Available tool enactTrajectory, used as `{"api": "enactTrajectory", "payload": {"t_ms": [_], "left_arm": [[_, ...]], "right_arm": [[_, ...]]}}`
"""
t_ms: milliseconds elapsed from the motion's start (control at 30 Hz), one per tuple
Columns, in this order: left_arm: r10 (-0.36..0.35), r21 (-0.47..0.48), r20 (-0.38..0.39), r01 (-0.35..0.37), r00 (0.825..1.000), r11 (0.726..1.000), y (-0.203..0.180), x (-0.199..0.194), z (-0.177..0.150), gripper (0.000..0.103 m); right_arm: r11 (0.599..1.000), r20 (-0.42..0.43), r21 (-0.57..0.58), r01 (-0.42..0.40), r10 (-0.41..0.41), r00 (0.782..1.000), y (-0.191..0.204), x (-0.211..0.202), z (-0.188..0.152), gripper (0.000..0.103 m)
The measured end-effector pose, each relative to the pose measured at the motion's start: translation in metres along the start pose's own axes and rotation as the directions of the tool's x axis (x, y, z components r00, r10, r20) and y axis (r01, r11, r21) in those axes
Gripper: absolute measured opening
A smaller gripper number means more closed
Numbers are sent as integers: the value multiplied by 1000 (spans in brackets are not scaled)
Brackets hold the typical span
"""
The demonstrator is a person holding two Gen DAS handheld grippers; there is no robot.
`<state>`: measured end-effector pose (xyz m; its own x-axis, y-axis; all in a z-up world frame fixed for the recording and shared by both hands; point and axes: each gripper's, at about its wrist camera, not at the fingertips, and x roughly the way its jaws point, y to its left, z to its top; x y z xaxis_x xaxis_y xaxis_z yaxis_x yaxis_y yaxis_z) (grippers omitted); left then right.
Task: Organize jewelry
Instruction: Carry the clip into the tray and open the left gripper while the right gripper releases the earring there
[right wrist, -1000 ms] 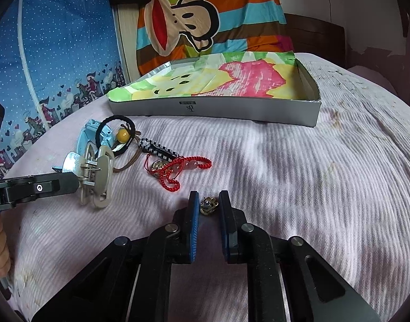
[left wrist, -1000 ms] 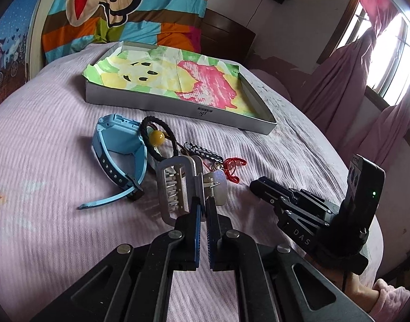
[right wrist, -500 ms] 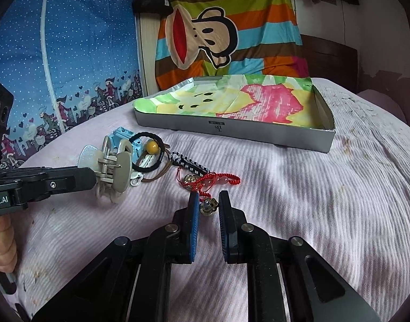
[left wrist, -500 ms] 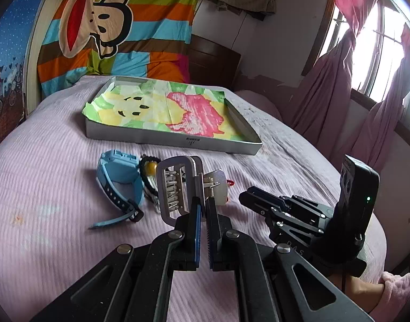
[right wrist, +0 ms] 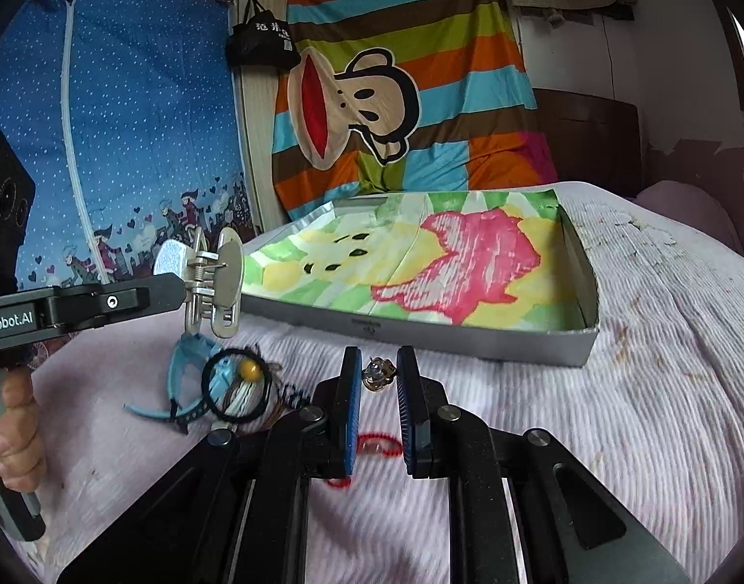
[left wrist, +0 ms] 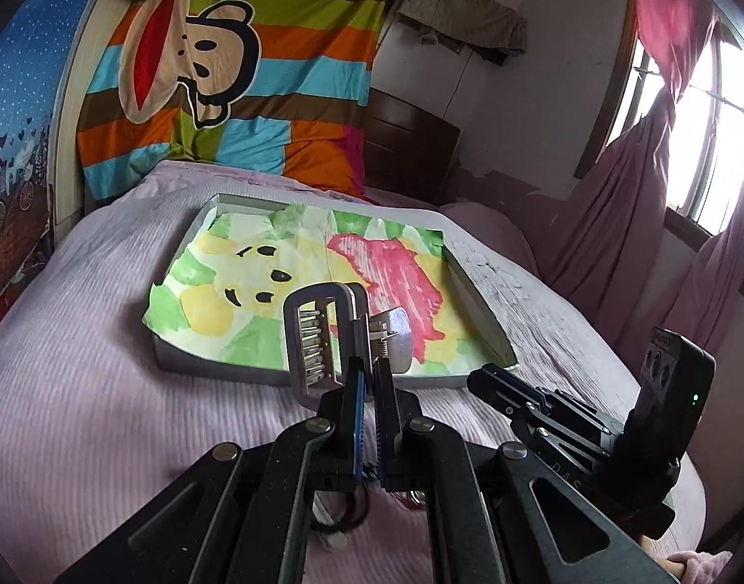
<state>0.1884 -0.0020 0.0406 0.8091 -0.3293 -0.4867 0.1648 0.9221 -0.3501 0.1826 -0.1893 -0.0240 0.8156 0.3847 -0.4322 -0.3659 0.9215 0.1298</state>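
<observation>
Above the bed (right wrist: 663, 413) | left gripper (left wrist: 367, 370) jaws clamping hair claw (left wrist: 318, 336); right gripper (right wrist: 377, 379) jaws pinching small charm (right wrist: 377, 374) | risk: charm is sitting at pad tips, possibly slipping before tray (right wrist: 469, 331).

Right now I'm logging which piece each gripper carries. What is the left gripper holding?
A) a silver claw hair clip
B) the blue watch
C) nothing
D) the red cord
A: the left gripper is clamped on the silver claw hair clip, lifted clear of the bed near the paper-lined box.
</observation>
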Motion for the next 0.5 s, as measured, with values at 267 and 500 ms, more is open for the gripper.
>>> {"api": "enactTrajectory", "payload": {"t_ms": [267, 500], "left_arm": [[44, -49, -83, -48, 996, 998, 30, 48, 25, 4], [95, -33, -182, -102, 979, 994, 38, 73, 23, 4]], "right_arm": [[997, -31, 81, 2, 0, 1000, -15, 67, 37, 13], [997, -144, 74, 12, -2, 990, -8, 113, 36, 13]]}}
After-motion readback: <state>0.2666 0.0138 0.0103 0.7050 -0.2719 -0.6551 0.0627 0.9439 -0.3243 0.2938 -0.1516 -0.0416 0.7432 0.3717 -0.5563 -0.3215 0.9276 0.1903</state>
